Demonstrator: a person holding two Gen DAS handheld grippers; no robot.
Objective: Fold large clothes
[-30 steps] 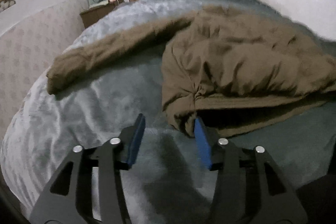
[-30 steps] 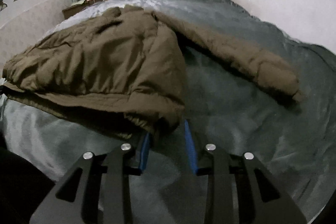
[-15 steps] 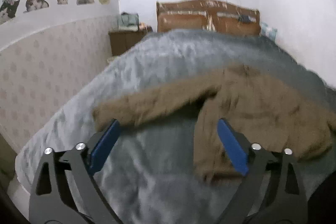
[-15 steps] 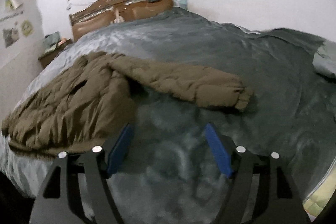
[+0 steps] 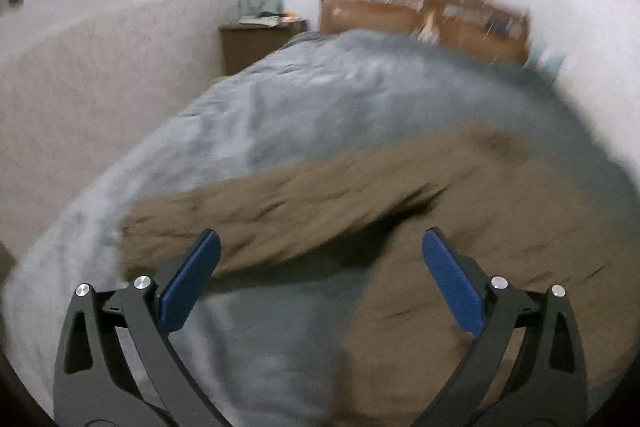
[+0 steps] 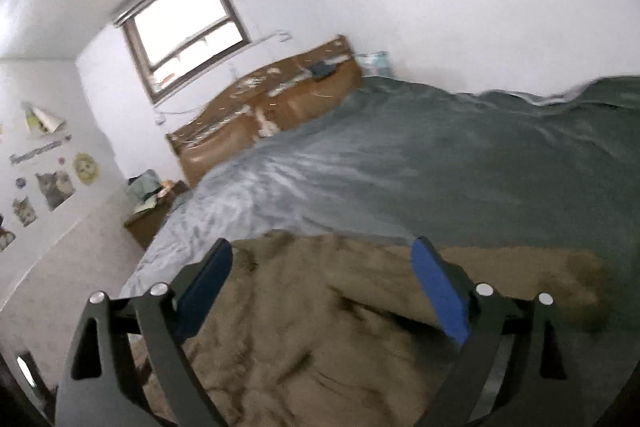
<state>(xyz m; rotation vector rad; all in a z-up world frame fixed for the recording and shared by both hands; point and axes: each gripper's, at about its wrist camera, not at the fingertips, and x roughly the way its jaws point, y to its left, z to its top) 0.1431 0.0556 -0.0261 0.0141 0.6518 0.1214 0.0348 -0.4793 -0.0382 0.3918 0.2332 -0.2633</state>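
While both sets of jaws had just been opening, the left gripper (image 5: 320,255) and right gripper (image 6: 322,259) stood wide and empty above the puffy brown quilted jacket (image 5: 460,227), released onto the grey-blue bedspread (image 5: 320,95); judging by that, one fold was finished.

wall lettering (image 6: 37,151) above cat stickers, too blurred, nothing legible
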